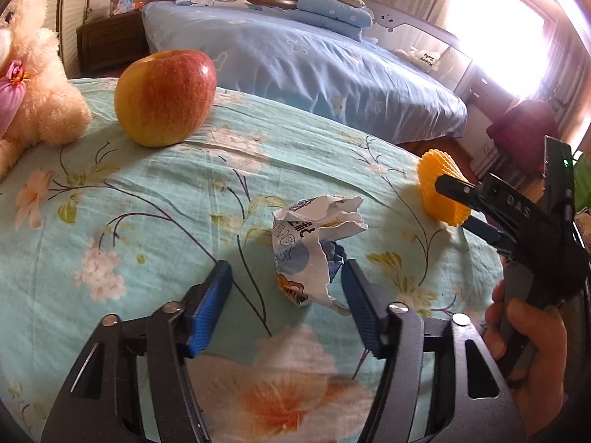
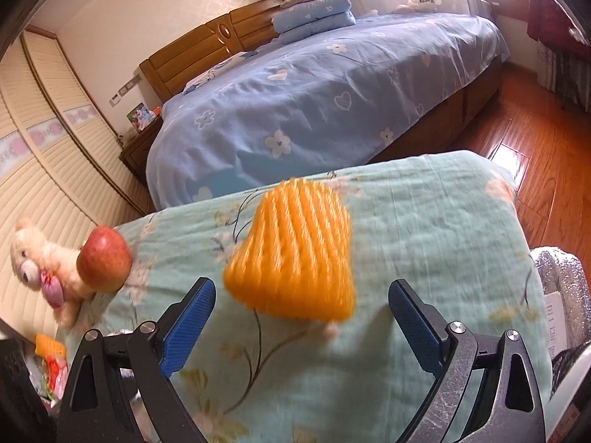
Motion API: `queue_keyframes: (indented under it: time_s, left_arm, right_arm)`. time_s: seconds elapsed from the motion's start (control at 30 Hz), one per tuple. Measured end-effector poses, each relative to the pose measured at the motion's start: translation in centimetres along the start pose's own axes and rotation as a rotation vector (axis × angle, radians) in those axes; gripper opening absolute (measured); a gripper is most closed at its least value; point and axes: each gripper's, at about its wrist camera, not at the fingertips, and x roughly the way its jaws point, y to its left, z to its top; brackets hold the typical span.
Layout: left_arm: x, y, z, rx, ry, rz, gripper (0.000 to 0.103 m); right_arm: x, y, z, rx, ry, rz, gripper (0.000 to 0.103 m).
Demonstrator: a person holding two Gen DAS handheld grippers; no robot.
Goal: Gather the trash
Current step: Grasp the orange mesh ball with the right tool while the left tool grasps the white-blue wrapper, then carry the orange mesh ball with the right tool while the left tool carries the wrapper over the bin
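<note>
A crumpled white and blue paper wrapper (image 1: 317,243) lies on the teal floral cloth (image 1: 110,192). My left gripper (image 1: 286,271) is open around it: the right finger (image 1: 360,302) is close beside the paper and the left finger (image 1: 210,306) stands well apart. An orange foam fruit net (image 2: 295,251) lies near the cloth's far right edge. My right gripper (image 2: 301,289) is open wide, with the net between and just beyond its fingertips and not pressed. In the left wrist view the right gripper (image 1: 461,208) straddles the orange net (image 1: 432,170), held by a hand (image 1: 528,343).
A red-yellow apple (image 1: 164,98) and a cream plush toy (image 1: 33,85) sit at the cloth's far left. Behind is a blue bed (image 1: 295,62), with wooden floor (image 2: 535,155) to the right. A silvery bag (image 2: 561,277) lies at the right edge, and more orange net and wrappers (image 2: 50,347) lower left.
</note>
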Motion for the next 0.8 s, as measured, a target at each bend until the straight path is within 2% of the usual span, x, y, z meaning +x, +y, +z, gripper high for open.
queue_keyframes:
  time_s: [0.03,0.07,0.1,0.17,0.27,0.4,0.57,0.8]
  left_arm:
    - [0.1,0.0,0.0,0.002,0.004,-0.006,0.044]
    - [0.3,0.0,0.0,0.004,0.01,-0.012,0.038]
    - [0.3,-0.1,-0.1,0.006,0.014,-0.016,0.028]
    - [0.3,-0.1,-0.1,0.012,0.013,-0.022,0.024]
    - [-0.4,-0.2,-0.3,0.02,0.0,-0.027,0.023]
    - [-1.5,-0.4,-1.2,0.022,-0.003,-0.041,0.022]
    - [-2.9,-0.8,-2.9,0.019,0.003,-0.064,0.022]
    - [-4.4,-2.2,-5.2,0.04,0.018,-0.096,0.022]
  right_arm:
    - [0.2,0.0,0.2,-0.001,0.0,-0.007,0.095]
    - [0.3,0.0,0.2,-0.003,-0.003,-0.014,0.089]
    - [0.3,0.0,0.3,-0.005,-0.005,-0.017,0.084]
    - [0.2,-0.1,0.1,-0.008,-0.003,-0.021,0.056]
    - [-0.6,-0.5,-0.4,-0.006,-0.013,-0.013,0.04]
    - [-2.5,-0.8,-1.7,-0.002,-0.024,0.007,0.034]
    - [-5.4,-1.4,-4.5,0.006,-0.022,0.034,0.034]
    - [-8.7,-1.9,-8.0,0.006,-0.031,0.025,0.034]
